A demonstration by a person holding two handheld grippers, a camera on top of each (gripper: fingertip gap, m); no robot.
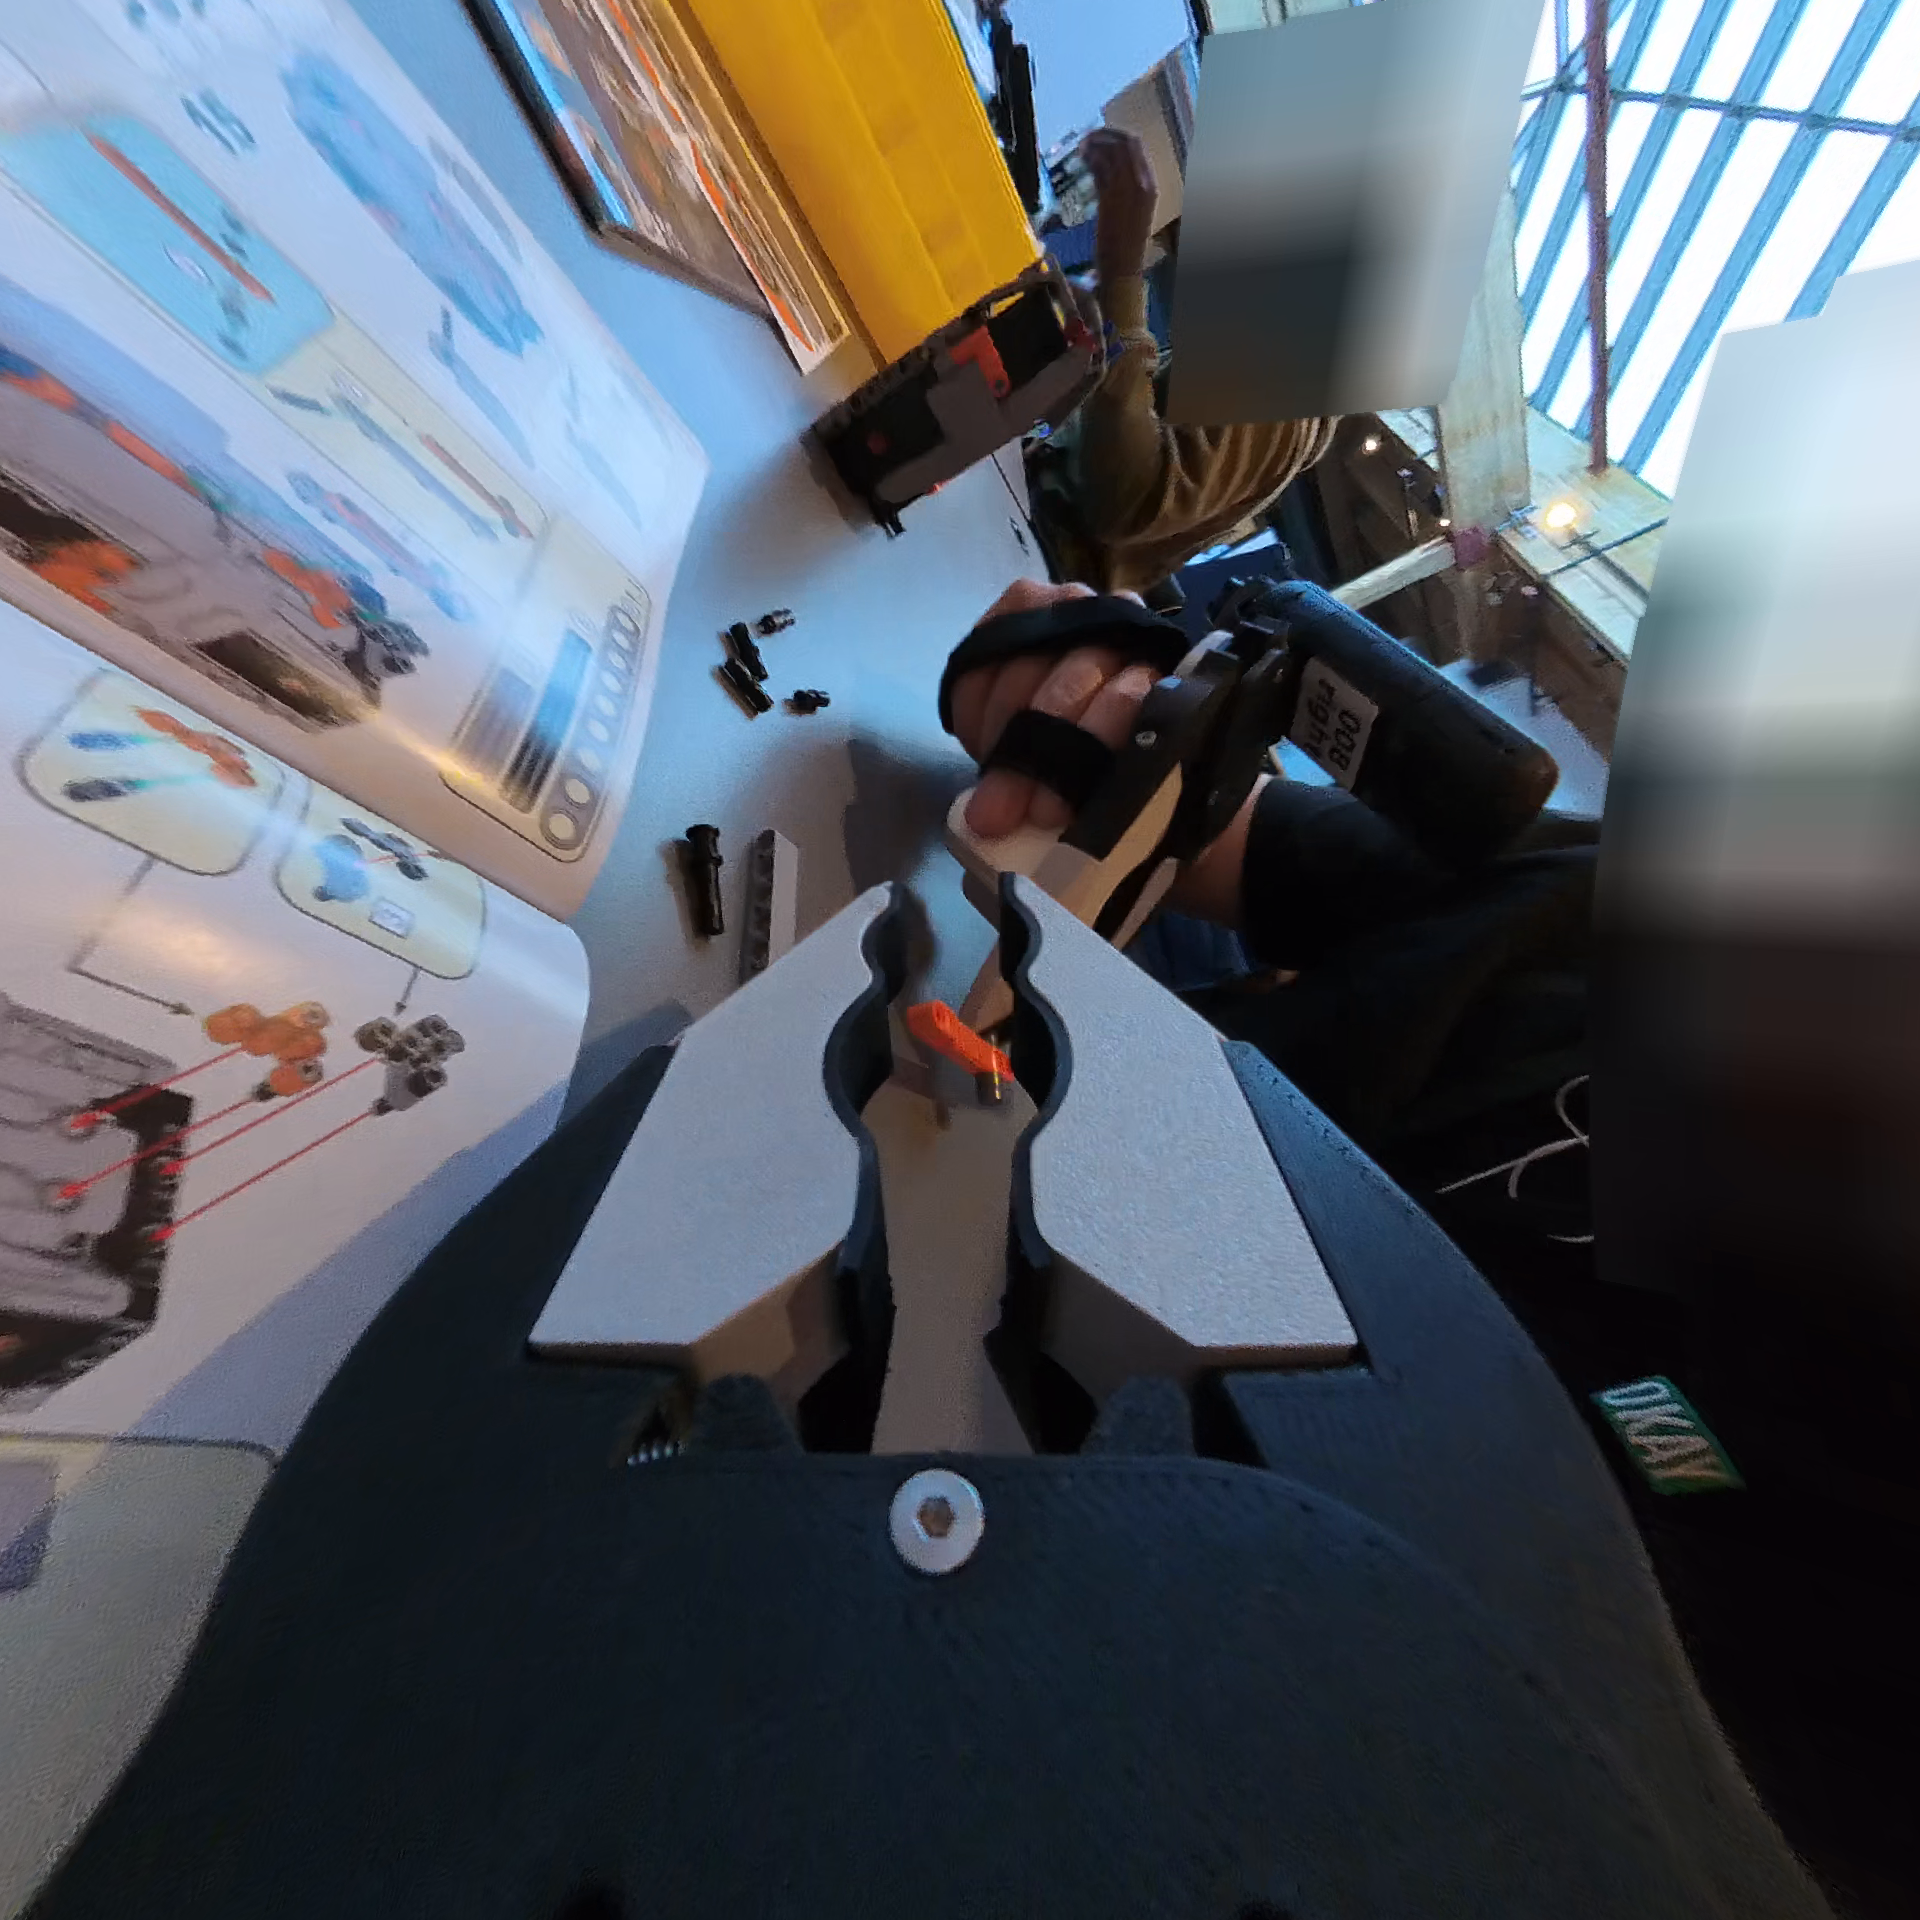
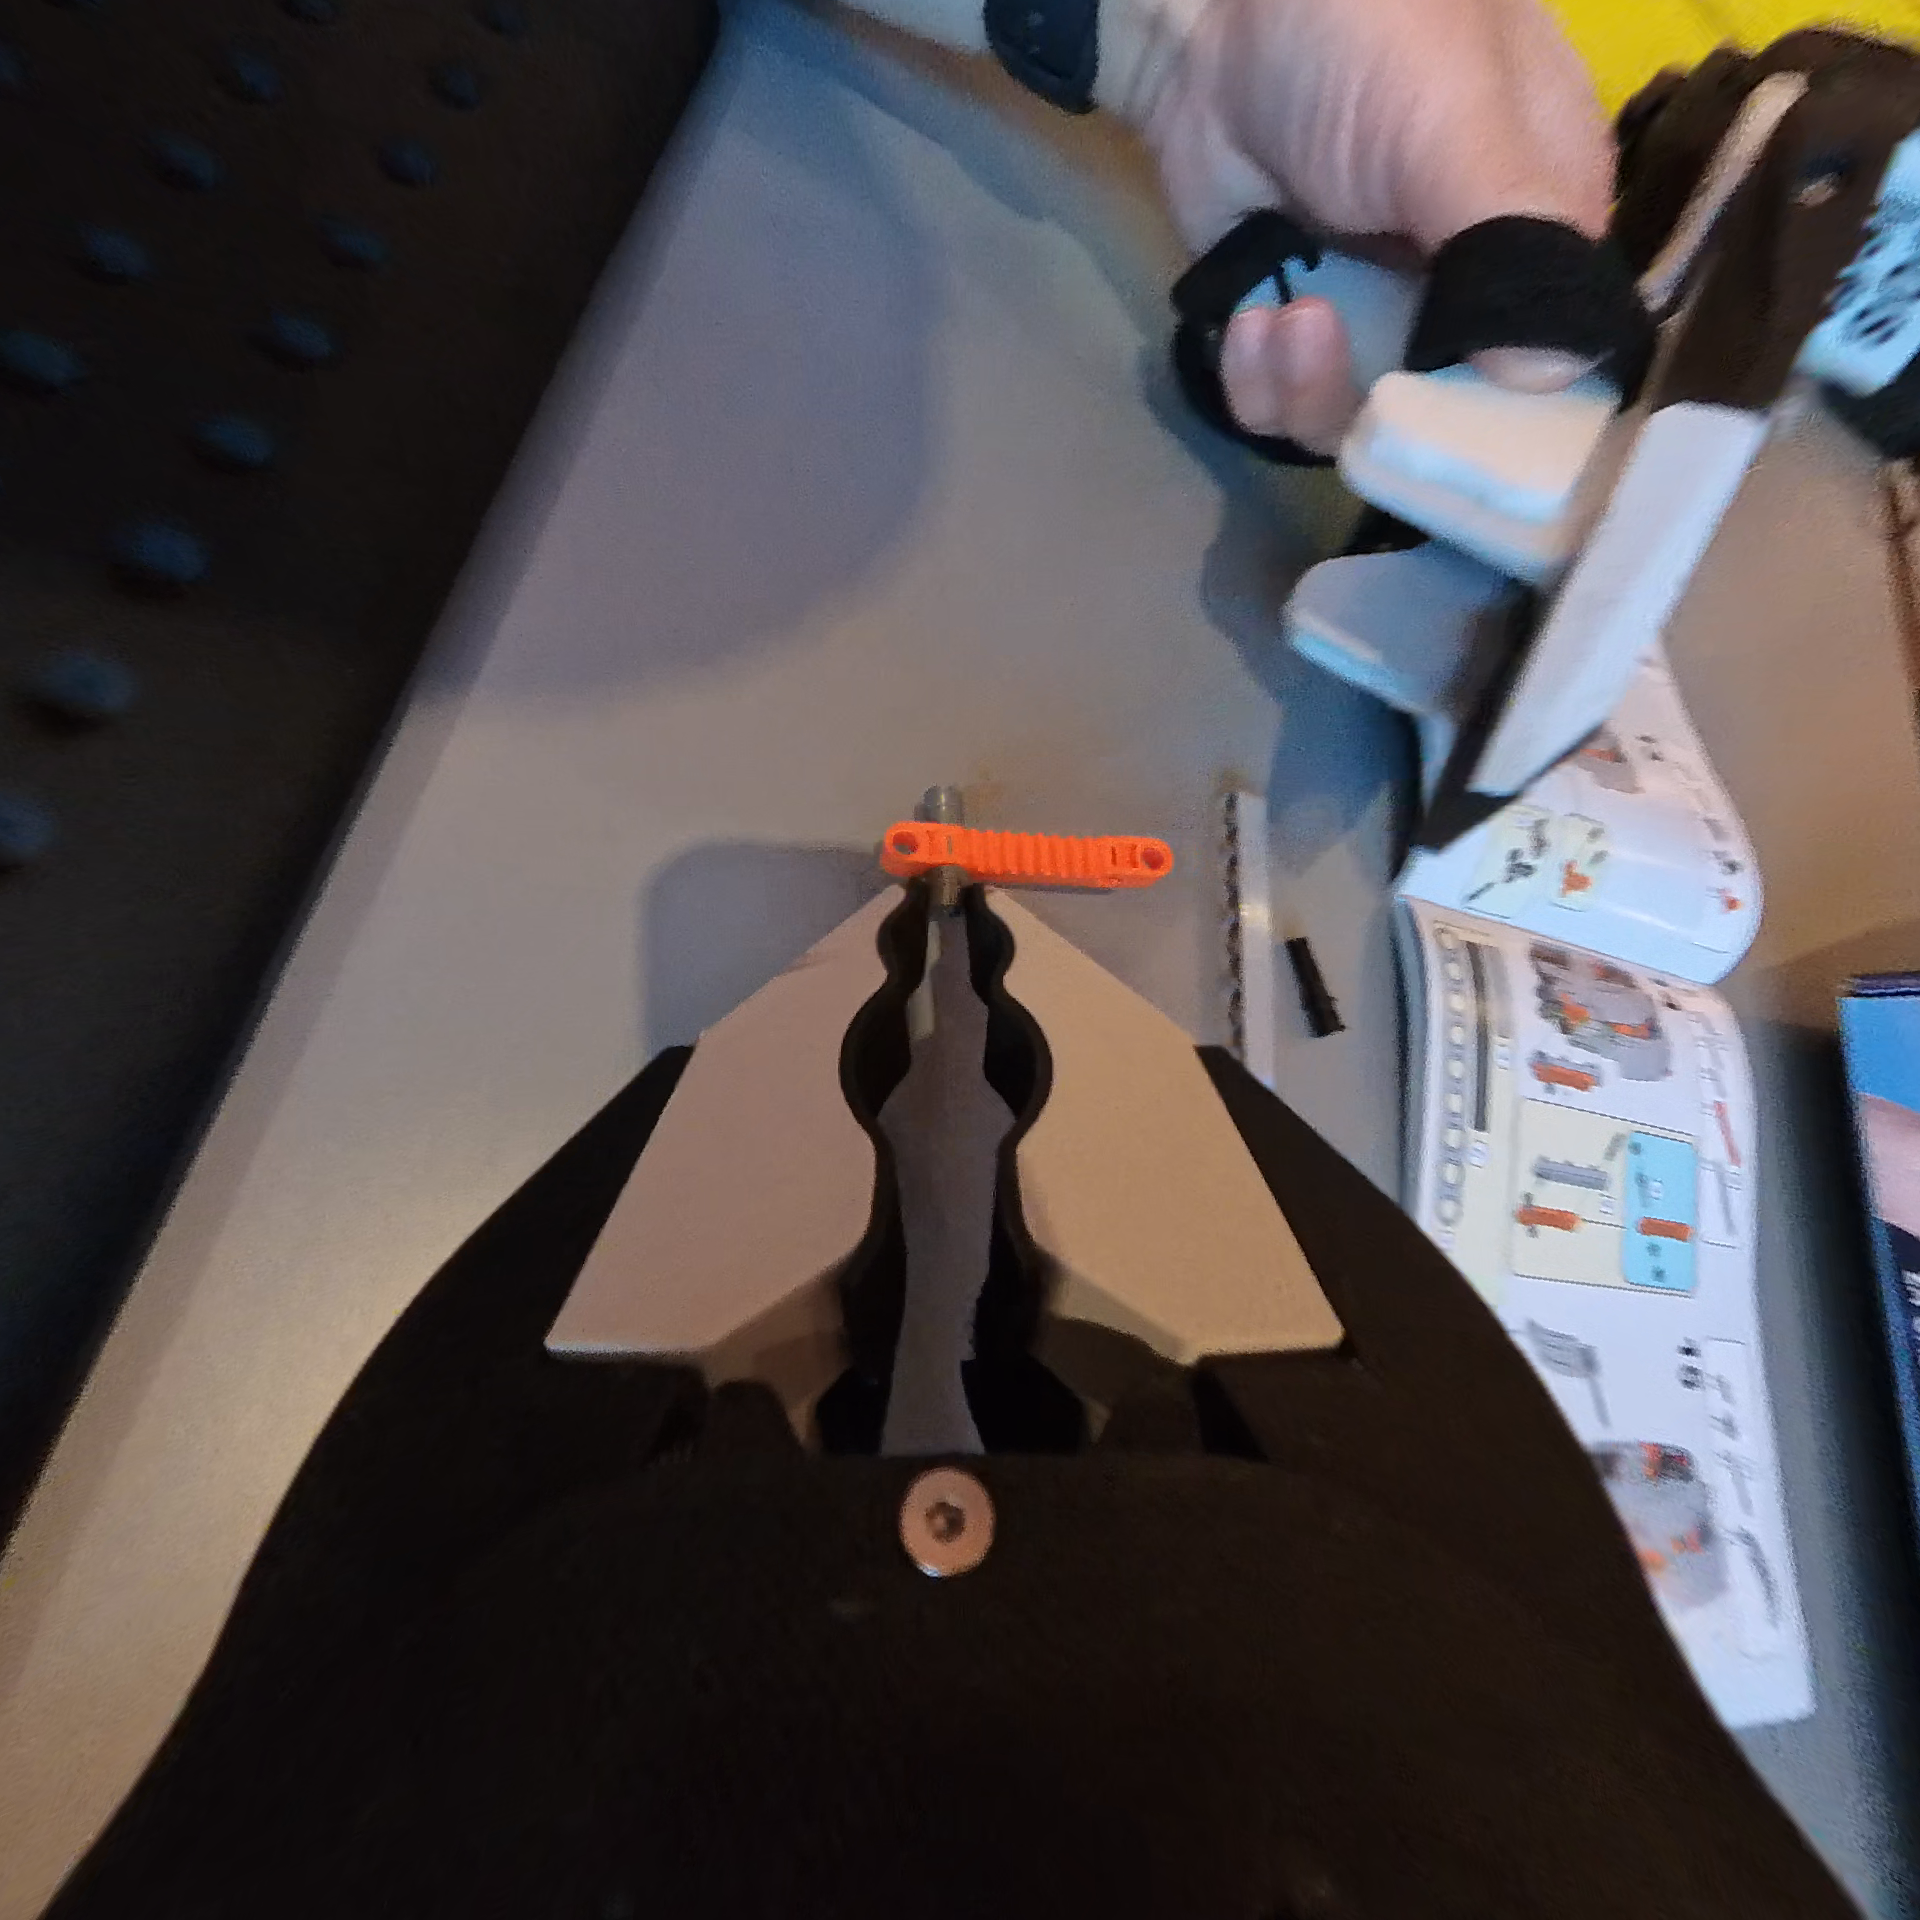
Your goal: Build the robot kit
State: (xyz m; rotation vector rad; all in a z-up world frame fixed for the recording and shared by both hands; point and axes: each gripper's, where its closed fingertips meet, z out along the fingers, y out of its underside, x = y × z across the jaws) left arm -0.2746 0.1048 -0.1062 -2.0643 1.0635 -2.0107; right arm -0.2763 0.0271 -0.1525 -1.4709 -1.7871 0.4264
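R gripper [image 2: 940,902]: fingers pinching grey pin [image 2: 942,808] (thru orange toothed bar [image 2: 1023,857]).
L gripper [image 1: 951,904]: fingers slightly spread, empty, just beside bar.
Booklet [image 2: 1590,1195]: right of bar.

The left tool [image 1: 951,904] has two pale grey, wedge-shaped fingers [image 1: 748,1122] with wavy black inner edges, set in a black, rough-textured housing with one silver hex screw [image 1: 936,1519] in the middle. The right tool [image 2: 940,909] is built the same way: pale fingers [image 2: 1132,1174], black scalloped lining, black body, a silver screw [image 2: 945,1524]. Farther off, the right tool's black handle [image 1: 1423,707] bears a small white label. The hand [image 1: 1049,707] gripping it wears black straps across the fingers and a dark sleeve [image 1: 1382,883].
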